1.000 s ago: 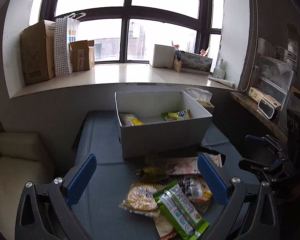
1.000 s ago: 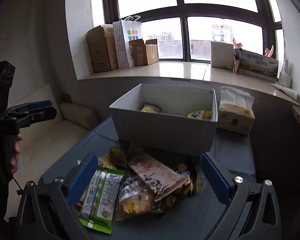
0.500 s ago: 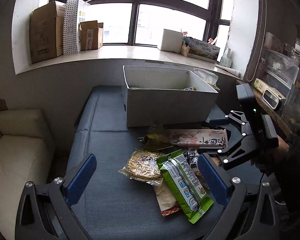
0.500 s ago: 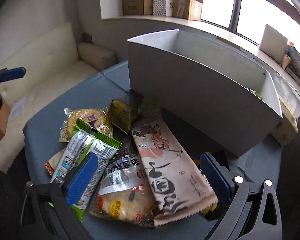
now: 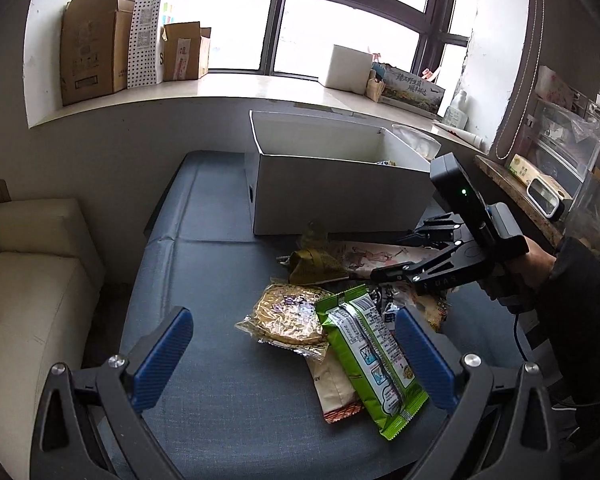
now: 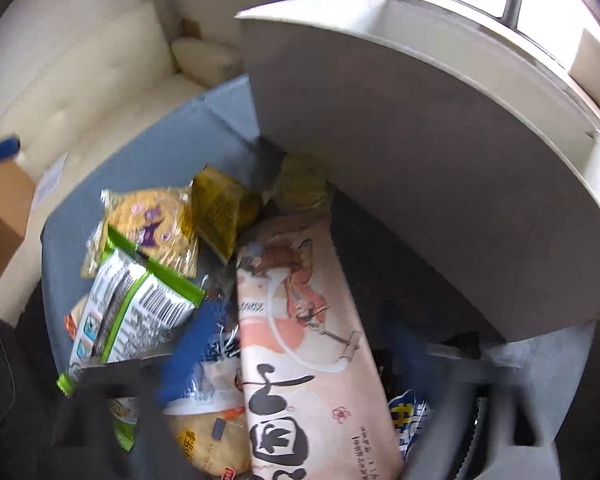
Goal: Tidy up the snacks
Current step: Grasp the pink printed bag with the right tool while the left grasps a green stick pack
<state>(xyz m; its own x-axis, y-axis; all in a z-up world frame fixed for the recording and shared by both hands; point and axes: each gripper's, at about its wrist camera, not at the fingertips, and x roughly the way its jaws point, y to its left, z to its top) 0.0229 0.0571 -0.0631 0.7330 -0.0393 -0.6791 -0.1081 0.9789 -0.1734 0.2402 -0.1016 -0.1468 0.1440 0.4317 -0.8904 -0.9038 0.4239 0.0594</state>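
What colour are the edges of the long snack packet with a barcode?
Green, seen best in the left wrist view.

A cream sofa (image 5: 32,280) stands left of the blue worktop (image 5: 220,380). On the windowsill (image 5: 240,90) sit cardboard boxes (image 5: 92,60), a dotted paper bag (image 5: 146,36) between them, and a white box (image 5: 346,68) farther right

So the box (image 5: 340,196) sits at the back of the table (image 5: 220,380), snack packets (image 5: 340,320) piled right in front of it, sofa (image 5: 28,280) off to the left, windowsill (image 5: 220,92) behind.
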